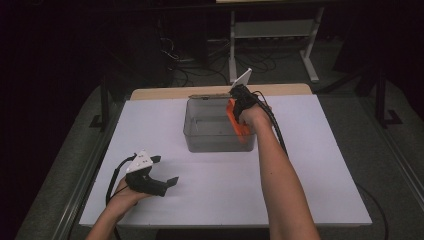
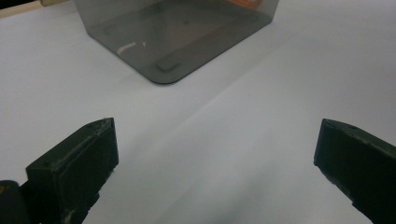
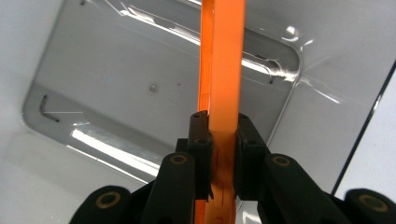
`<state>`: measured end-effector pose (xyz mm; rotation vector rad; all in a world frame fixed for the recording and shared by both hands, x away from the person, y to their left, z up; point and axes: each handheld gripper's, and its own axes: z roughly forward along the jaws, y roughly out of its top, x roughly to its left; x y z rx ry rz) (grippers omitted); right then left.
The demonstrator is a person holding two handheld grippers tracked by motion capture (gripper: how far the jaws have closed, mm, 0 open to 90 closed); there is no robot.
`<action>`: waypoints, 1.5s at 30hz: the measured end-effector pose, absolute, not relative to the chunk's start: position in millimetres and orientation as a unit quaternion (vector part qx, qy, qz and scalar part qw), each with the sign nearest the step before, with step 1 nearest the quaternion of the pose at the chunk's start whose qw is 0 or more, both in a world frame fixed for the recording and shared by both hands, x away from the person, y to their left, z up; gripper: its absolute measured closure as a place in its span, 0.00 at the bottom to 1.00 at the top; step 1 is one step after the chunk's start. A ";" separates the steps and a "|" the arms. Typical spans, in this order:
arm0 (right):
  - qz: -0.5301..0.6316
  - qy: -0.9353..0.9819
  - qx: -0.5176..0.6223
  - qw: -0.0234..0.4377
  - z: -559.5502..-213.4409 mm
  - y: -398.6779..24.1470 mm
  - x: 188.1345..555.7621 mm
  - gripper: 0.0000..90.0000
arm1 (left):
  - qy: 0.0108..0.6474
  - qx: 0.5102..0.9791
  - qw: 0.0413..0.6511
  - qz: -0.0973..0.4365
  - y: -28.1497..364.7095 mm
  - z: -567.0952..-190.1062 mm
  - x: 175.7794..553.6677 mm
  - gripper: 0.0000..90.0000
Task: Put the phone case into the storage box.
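The right gripper (image 3: 219,154) was clamped on a flat orange plastic piece (image 3: 226,70), its two black jaws pressing the thin faces from either side, and it hung over the right end of the clear grey plastic bin (image 1: 192,135) near the middle of the white table (image 1: 310,190). In the right gripper view the orange piece ran straight out from the jaws, long axis in line with them and pointing down at the bin's bare floor; seen from above it stood steeply on edge against the inside of the right wall, its lower end below the rim. Whether that end touched the floor could not be told. The coming move, as I judged it, turned on this alone: the bin lay directly beneath the piece, so only a descent along its own length was wanted. The left gripper (image 1: 159,171) rested well apart at the table's near left, jaws spread wide on nothing, facing the bin
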<state>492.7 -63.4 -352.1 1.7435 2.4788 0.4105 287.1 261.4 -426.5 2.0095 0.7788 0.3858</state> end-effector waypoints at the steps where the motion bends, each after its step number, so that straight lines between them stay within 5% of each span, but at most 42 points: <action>1: 0.134 0.807 0.573 0.041 -352.6 -63.7 493.1 0.87 | 0.316 0.816 0.459 0.157 261.2 -426.5 286.8 0.00; 45: 0.093 0.774 0.626 0.017 -368.3 -68.8 500.7 0.87 | 0.311 0.819 0.458 0.151 259.8 -426.4 283.7 0.00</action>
